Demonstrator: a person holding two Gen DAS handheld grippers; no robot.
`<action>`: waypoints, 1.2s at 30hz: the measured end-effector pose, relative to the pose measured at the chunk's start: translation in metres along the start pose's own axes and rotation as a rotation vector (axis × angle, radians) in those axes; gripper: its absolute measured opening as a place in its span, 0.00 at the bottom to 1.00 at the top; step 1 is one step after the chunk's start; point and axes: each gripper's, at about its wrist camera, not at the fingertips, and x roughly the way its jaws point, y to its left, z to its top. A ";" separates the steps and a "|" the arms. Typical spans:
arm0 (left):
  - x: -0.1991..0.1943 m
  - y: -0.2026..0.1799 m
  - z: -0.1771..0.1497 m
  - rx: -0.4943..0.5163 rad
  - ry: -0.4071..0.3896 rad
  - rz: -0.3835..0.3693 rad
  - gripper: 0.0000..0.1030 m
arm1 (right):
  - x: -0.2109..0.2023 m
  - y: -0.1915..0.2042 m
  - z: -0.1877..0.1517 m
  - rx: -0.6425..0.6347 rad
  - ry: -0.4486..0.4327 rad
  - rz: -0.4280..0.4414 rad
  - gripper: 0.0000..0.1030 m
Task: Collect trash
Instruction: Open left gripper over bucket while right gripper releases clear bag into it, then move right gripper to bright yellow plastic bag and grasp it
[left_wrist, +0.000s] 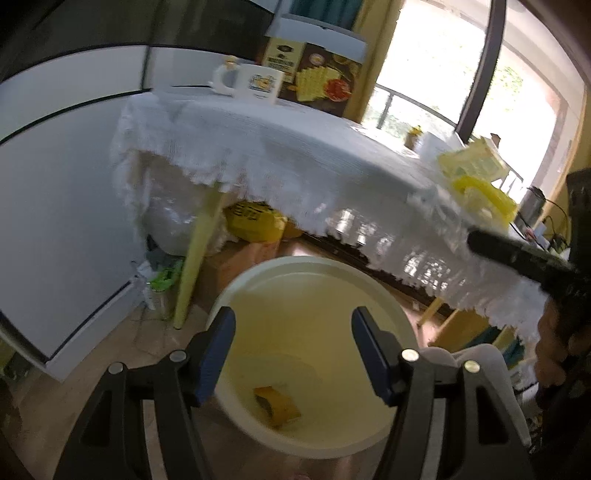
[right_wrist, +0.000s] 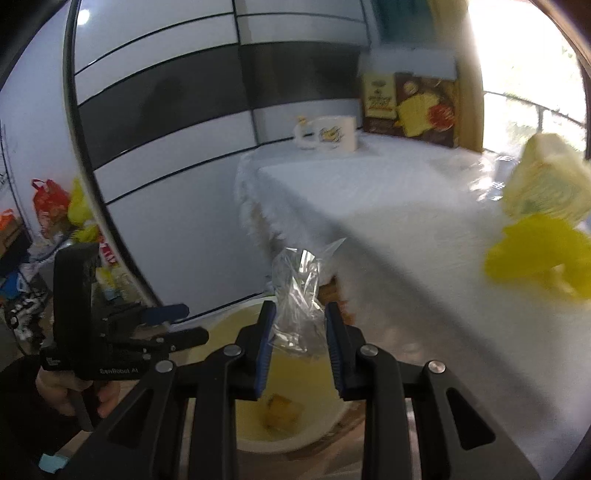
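crinkled clear plastic wrapper pinched in right hand-held gripper above bin.

My right hand-held gripper hides part of the bin; the yellow scrap inside is blurred, and the yellow items smear at the frame's edge.

Both grippers are black plastic with blue ribbed pads, silver pivot screws behind them, white lettering, maybe "EenRobot AI".
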 end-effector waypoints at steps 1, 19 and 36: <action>-0.003 0.004 0.001 -0.004 -0.005 0.010 0.64 | 0.006 0.002 0.000 0.001 0.018 0.002 0.24; -0.020 -0.002 0.025 0.036 -0.065 0.050 0.64 | -0.011 -0.006 0.006 -0.005 0.027 -0.054 0.54; -0.009 -0.078 0.042 0.160 -0.066 -0.032 0.64 | -0.089 -0.067 -0.006 0.064 -0.078 -0.217 0.55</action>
